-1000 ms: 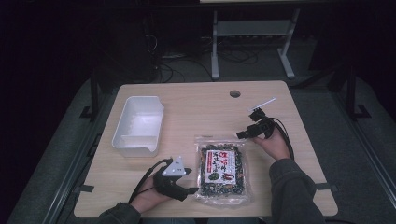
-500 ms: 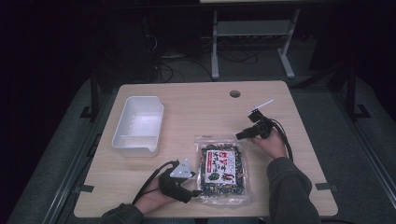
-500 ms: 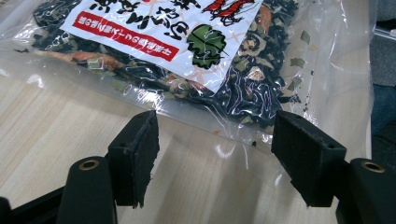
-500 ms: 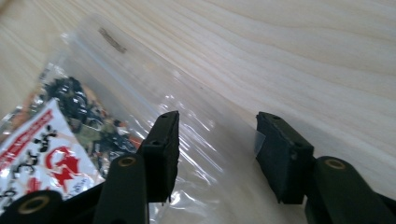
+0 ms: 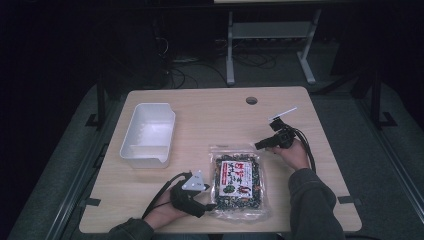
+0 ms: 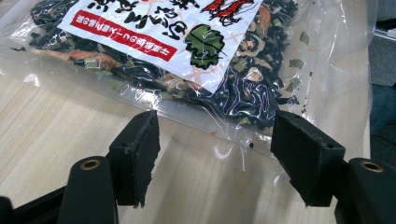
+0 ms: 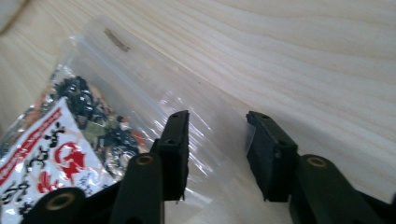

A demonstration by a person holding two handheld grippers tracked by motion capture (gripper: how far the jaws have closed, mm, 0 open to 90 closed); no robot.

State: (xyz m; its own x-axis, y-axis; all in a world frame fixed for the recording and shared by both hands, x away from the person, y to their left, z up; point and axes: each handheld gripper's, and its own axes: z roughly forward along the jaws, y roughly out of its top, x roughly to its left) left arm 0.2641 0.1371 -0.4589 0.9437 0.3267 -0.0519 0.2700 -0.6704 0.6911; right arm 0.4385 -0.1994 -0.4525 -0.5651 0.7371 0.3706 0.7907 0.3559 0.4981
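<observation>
A clear packet of dried seaweed mix (image 5: 239,184) with a white and red printed label lies flat on the wooden desk (image 5: 215,117), toward 6 o'clock from the desk's middle. The left tongs (image 5: 209,205) sit at the packet's 9 o'clock edge near its lower corner. In the left gripper view the packet (image 6: 196,56) lies just ahead, and the left tongs (image 6: 215,154) have their jaws spread wide over the packet's clear sealed border. The right tongs (image 5: 258,146) point at the packet's 1 o'clock corner, held by the person's right hand (image 5: 292,152). In the right gripper view the right tongs (image 7: 217,154) are spread apart above the transparent top strip of the packet (image 7: 93,116); whether the pads touch the plastic cannot be told. A white plastic bin (image 5: 148,134) stands at 10 o'clock from the packet, well apart. A round cable hole (image 5: 251,100) sits at 12 o'clock.
</observation>
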